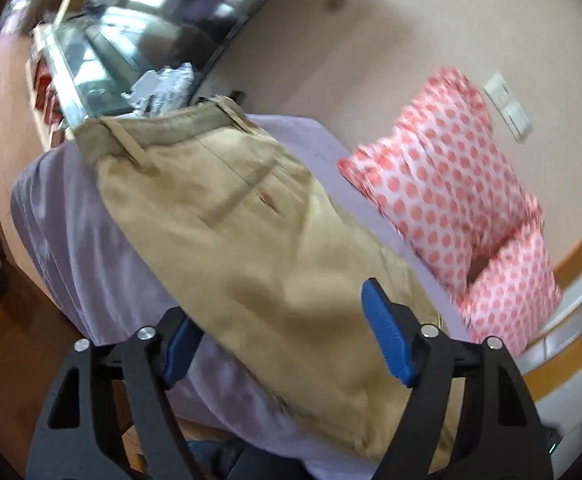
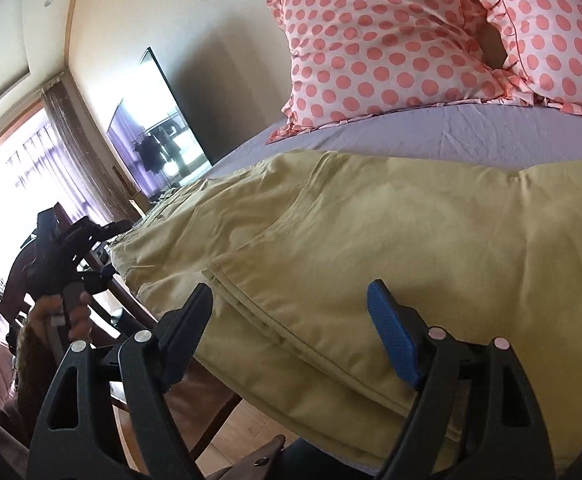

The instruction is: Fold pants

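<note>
Khaki pants (image 1: 251, 216) lie folded on a bed with a lilac sheet (image 1: 75, 248), waistband at the far end. My left gripper (image 1: 279, 332) is open and empty, hovering over the near end of the pants. In the right wrist view the pants (image 2: 391, 232) lie across the bed with folded hem layers at the near edge. My right gripper (image 2: 291, 320) is open and empty just above that edge. The left gripper also shows in the right wrist view (image 2: 71, 248), held in a hand off the bed's left side.
Two pink polka-dot pillows (image 2: 371, 52) rest at the head of the bed against a cream wall. A TV (image 2: 159, 132) and a bright window with curtains are to the left. A wooden chair (image 2: 131, 304) and wood floor lie beside the bed.
</note>
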The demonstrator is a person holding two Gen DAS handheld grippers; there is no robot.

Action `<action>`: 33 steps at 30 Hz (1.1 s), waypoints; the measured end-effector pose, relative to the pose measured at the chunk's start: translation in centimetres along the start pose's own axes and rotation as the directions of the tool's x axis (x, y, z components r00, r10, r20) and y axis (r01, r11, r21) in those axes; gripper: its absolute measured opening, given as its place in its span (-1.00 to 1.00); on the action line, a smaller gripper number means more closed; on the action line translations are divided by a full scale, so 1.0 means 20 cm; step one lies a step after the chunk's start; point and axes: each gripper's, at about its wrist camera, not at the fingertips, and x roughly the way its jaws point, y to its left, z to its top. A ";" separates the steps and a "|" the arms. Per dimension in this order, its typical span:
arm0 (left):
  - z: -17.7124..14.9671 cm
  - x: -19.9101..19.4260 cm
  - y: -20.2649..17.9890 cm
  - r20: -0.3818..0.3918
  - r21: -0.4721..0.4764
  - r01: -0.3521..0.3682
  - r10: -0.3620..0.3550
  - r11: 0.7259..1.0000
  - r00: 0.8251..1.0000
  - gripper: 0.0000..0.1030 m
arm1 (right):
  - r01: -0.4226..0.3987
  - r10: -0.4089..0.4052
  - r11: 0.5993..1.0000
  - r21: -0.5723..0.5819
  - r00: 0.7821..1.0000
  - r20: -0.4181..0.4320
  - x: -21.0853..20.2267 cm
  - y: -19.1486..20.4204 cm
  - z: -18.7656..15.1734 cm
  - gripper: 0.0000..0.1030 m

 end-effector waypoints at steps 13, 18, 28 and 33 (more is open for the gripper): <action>0.20 -0.02 -0.18 0.092 0.119 -0.127 0.117 0.985 0.989 -0.83 | 0.002 -0.006 0.999 0.036 0.996 0.094 -0.14 -0.09 0.02 0.59; 0.04 -0.08 -0.88 0.096 0.482 -0.043 -0.004 0.875 0.995 -0.81 | 0.095 -0.124 0.987 0.129 0.963 0.238 -0.41 -0.28 0.06 0.71; -1.22 0.11 -1.67 -0.356 0.886 0.378 -0.128 0.269 0.926 -0.78 | 0.164 -0.328 0.882 0.441 0.886 0.327 -0.86 -0.74 -0.02 0.71; -1.42 0.07 -1.56 -0.409 0.899 0.413 -0.060 0.144 0.911 -0.55 | 0.041 -0.194 0.875 0.482 0.943 0.271 -0.79 -0.84 -0.03 0.71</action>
